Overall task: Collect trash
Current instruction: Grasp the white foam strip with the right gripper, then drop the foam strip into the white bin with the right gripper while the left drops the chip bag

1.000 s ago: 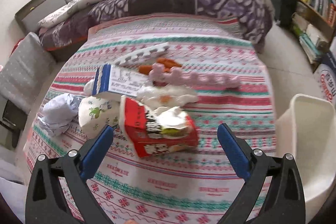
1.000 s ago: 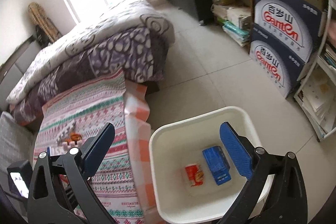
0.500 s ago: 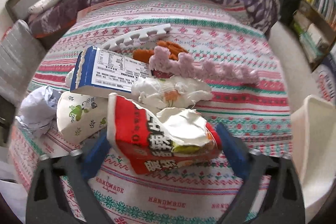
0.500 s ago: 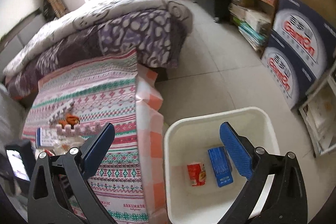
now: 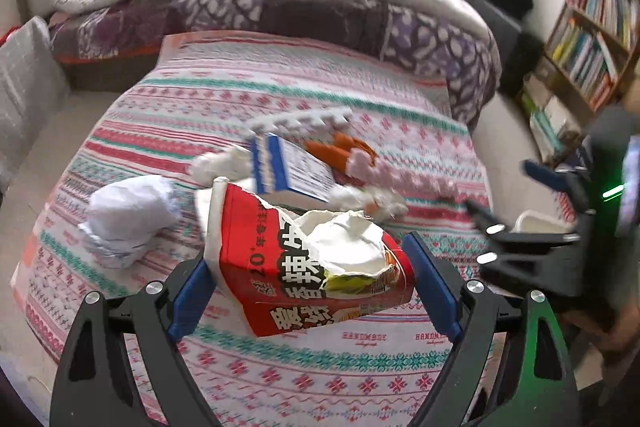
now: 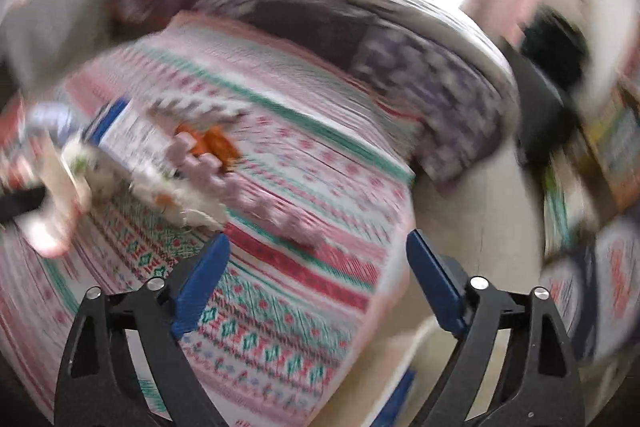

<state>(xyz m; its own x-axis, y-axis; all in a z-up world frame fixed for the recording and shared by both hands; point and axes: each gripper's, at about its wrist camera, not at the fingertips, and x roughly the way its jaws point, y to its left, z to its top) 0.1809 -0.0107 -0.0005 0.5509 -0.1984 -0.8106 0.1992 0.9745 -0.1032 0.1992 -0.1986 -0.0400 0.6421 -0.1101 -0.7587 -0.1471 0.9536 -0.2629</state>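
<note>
My left gripper (image 5: pixel 312 291) is shut on a torn red snack box (image 5: pixel 304 263) and holds it above the patterned tablecloth (image 5: pixel 248 99). Behind it lie a blue and white carton (image 5: pixel 292 167), a crumpled white paper ball (image 5: pixel 124 219), white tissue (image 5: pixel 368 195), orange wrappers (image 5: pixel 340 151) and a pink foam strip (image 5: pixel 404 175). My right gripper (image 6: pixel 316 279) is open and empty over the cloth's right part; the view is blurred. The same pile shows at its left, with the carton (image 6: pixel 124 135) and pink strip (image 6: pixel 224 179).
The white bin's rim (image 5: pixel 536 219) shows at the right, behind my right gripper's body (image 5: pixel 560 247). A bed with a purple quilt (image 5: pixel 280 7) lies beyond the table. A bookshelf (image 5: pixel 592 39) stands at the far right.
My left gripper has closed on the red box and lifted it off the cloth. My right gripper has swung left, from over the white bin to over the tablecloth.
</note>
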